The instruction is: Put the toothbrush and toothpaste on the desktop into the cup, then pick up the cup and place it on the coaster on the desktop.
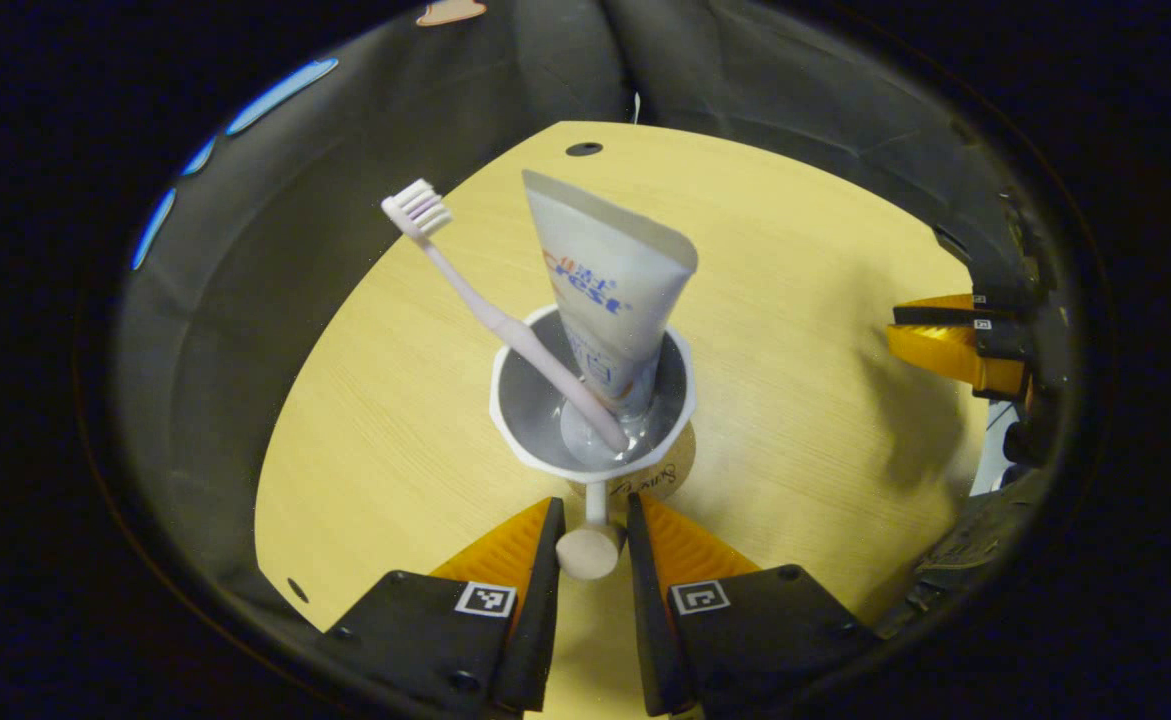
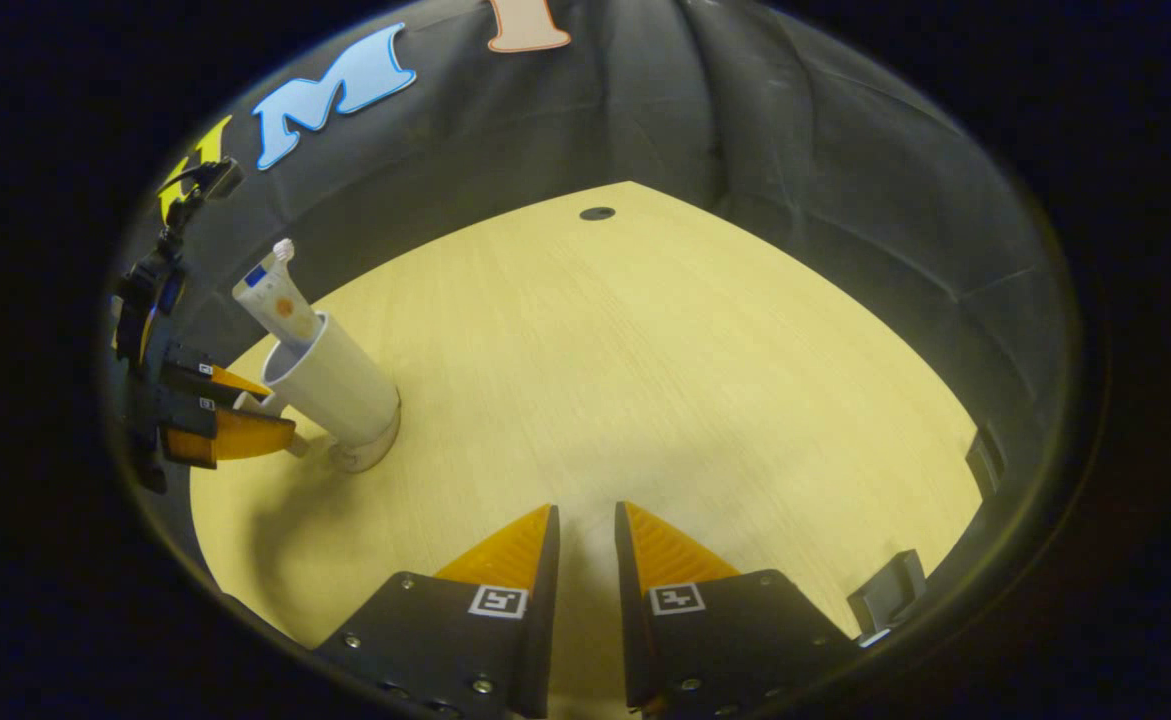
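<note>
Left gripper view looks down into the cup (image 1: 592,400), which stands on the round coaster (image 1: 657,470) on the wooden desktop (image 1: 365,420). The toothbrush (image 1: 505,320) leans inside the cup with its bristled head up and to the left, and the toothpaste (image 1: 610,290) tube stands in the cup beside it, cap end down. The left gripper (image 1: 592,545) has its two fingers on either side of the cup's handle (image 1: 590,545); the fingers sit close to the handle's knob, but a thin gap seems to show on each side, so I cannot tell whether they press on it. At the right edge, the right gripper (image 1: 955,345) hangs above the desktop, well apart from the cup.

In the right gripper view, the right gripper's (image 2: 585,540) fingers stand slightly apart with nothing between them, over bare desktop (image 2: 665,380). Far to the left, the cup (image 2: 335,385) stands on the coaster (image 2: 370,450) with the toothpaste (image 2: 275,300) sticking out of it, and the left gripper (image 2: 245,410) is at its handle.
</note>
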`<state>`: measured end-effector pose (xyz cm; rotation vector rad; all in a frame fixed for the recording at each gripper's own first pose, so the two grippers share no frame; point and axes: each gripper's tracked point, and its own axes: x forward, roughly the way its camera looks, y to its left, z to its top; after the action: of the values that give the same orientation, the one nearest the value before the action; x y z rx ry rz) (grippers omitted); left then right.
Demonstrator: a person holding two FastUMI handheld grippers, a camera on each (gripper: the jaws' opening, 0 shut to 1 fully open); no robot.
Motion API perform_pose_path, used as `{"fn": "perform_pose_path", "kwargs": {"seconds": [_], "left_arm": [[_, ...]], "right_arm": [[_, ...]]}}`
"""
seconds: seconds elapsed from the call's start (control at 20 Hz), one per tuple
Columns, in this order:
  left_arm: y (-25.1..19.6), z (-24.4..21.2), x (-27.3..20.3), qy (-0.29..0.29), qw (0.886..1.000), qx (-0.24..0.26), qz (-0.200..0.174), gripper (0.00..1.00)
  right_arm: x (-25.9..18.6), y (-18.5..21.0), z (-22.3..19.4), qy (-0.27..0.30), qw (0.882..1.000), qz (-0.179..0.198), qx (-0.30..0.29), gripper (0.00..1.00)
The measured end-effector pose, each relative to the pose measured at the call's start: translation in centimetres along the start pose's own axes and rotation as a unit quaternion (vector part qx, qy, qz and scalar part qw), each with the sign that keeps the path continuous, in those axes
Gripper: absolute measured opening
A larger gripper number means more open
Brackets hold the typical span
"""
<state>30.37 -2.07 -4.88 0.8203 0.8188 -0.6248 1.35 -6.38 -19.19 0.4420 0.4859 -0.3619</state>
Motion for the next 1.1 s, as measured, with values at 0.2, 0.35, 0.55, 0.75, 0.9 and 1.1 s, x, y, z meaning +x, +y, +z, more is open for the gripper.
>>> {"fn": "perform_pose_path", "kwargs": {"seconds": [0.2,0.35,0.55,0.75,0.9,1.1], "left_arm": [[-0.1,-1.5,-0.7,0.003,1.000,-0.010,0.006,0.44],[-0.2,-2.9,-1.8,-0.003,1.000,-0.027,0.015,0.48],[0.6,-4.4,-3.9,-0.026,0.997,-0.060,0.046,0.48],[1.7,-5.5,-7.3,-0.067,0.988,-0.098,0.098,0.48],[2.1,-5.3,-11.3,-0.117,0.973,-0.137,0.145,0.40],[2.1,-4.0,-17.9,-0.198,0.936,-0.200,0.210,0.39]], "right_arm": [[0.5,4.3,1.3,-0.003,1.000,0.009,-0.017,0.30],[-0.8,6.7,1.5,-0.010,0.999,0.020,-0.033,0.30],[-5.1,11.1,4.0,-0.030,0.996,0.046,-0.072,0.30],[-9.5,16.0,9.0,-0.067,0.990,0.077,-0.101,0.31],[-12.2,19.3,12.9,-0.104,0.981,0.099,-0.127,0.29],[-14.5,22.7,15.8,-0.146,0.968,0.129,-0.156,0.29]]}}
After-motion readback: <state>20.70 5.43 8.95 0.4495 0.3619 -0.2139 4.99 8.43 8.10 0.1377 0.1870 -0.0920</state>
